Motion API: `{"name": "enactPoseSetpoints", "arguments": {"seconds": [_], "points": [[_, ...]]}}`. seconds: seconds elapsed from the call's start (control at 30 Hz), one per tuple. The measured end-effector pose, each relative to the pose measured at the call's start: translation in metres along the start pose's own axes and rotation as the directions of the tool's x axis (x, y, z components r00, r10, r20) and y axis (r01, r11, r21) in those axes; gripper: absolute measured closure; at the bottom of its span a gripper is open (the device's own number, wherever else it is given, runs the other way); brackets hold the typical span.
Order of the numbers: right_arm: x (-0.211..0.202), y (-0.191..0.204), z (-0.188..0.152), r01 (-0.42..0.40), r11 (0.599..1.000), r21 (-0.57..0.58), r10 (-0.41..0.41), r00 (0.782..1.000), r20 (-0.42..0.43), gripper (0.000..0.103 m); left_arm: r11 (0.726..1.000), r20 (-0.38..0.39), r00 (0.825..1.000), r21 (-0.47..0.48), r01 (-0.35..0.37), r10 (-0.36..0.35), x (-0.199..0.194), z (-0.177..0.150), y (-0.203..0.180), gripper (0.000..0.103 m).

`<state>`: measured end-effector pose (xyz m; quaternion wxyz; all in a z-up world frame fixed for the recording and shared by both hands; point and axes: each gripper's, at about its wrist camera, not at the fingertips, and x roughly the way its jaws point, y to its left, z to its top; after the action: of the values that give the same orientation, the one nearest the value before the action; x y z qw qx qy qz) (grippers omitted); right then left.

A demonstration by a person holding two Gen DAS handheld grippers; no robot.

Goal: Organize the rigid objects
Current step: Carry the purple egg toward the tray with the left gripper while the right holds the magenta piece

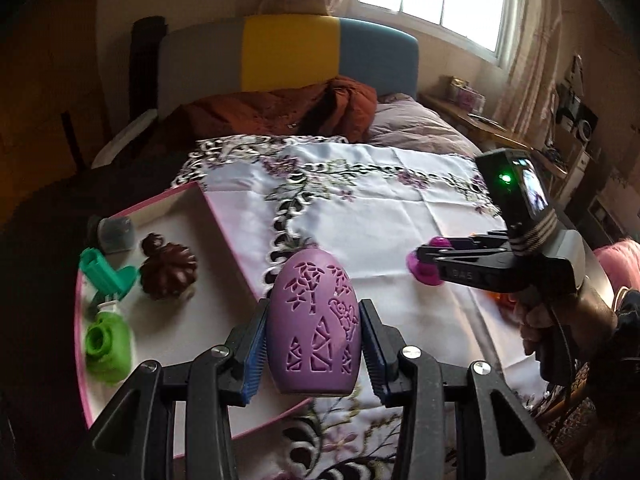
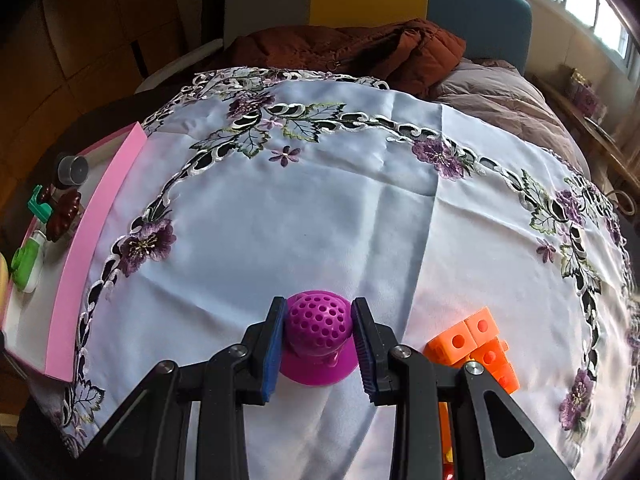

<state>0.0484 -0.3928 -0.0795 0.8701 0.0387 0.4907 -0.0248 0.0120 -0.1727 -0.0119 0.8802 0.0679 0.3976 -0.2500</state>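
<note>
My left gripper (image 1: 314,338) is shut on a lilac egg-shaped vase with cut-out patterns (image 1: 314,320), held in the air above the near corner of the pink-rimmed tray (image 1: 228,236). The tray holds a grey cup (image 1: 116,234), a teal piece (image 1: 106,276), a brown flower-shaped piece (image 1: 168,272) and a green piece (image 1: 108,344). My right gripper (image 2: 318,330) is shut on a magenta perforated dome with a round base (image 2: 318,328), low over the tablecloth; the left wrist view shows that right gripper (image 1: 424,266) to the right. Orange cubes (image 2: 476,340) lie beside it.
A white embroidered tablecloth (image 2: 300,200) covers the table. The tray (image 2: 100,208) sits at its left edge. Behind are a bed with a rust jacket (image 1: 280,108), a colour-block headboard and a bright window. A hand (image 1: 536,320) holds the right gripper's handle.
</note>
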Motion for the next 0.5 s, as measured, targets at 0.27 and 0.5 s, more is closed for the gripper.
{"name": "enactPoseSetpoints", "arguments": {"seconds": [0.27, 0.5], "points": [[0.000, 0.001, 0.000, 0.008, 1.000, -0.013, -0.008, 1.000, 0.004, 0.070, 0.997, -0.025, 0.999, -0.061, -0.046, 0.044, -0.006, -0.010, 0.033, 0.060], [-0.001, 0.002, -0.001, 0.010, 1.000, -0.016, -0.010, 1.000, 0.004, 0.070, 0.988, -0.038, 0.997, -0.133, -0.076, 0.071, -0.020, -0.021, 0.070, 0.060]]}}
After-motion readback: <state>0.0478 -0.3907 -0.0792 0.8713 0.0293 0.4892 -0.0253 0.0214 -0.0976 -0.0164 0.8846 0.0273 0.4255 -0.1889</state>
